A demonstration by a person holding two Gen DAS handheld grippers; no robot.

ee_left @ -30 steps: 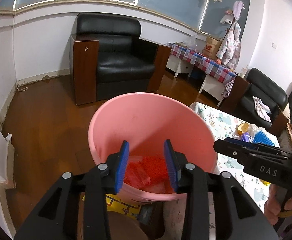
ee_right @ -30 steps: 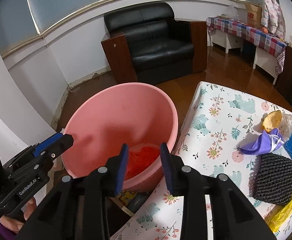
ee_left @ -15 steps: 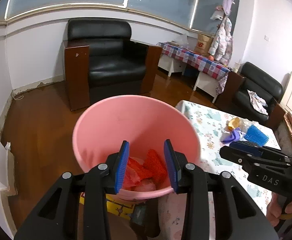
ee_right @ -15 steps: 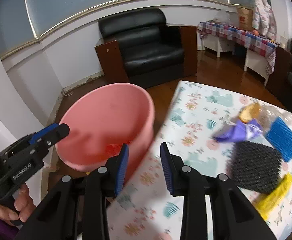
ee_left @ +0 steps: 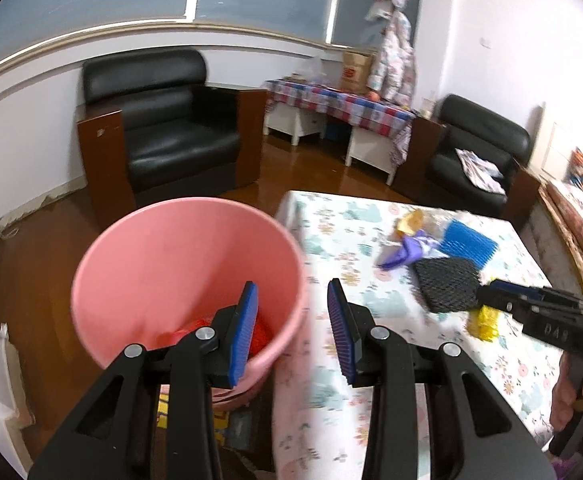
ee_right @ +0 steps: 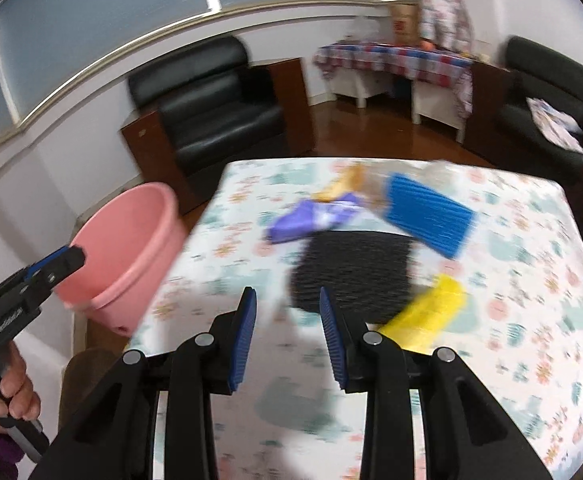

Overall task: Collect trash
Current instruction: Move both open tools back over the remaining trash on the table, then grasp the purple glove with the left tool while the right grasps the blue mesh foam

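- The left gripper [ee_left: 293, 328] is held with jaws apart and empty, above the rim of the round pink plastic bucket [ee_left: 187, 264] beside the left edge of the floral-clothed table [ee_right: 531, 320].
- The right gripper [ee_right: 287, 320], its jaws just widened, is empty.
- A black mesh pad [ee_right: 355, 272], blue ribbed piece [ee_right: 427, 216], purple wrapper [ee_right: 311, 216] and yellow wrapper [ee_right: 427, 316] are clustered mid-table.

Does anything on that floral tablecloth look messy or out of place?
Yes: scraps lie in a loose heap on the floral tablecloth: a black mesh pad, blue ridged sheet, purple wrapper and crumpled yellow piece, none in the pink plastic bucket.
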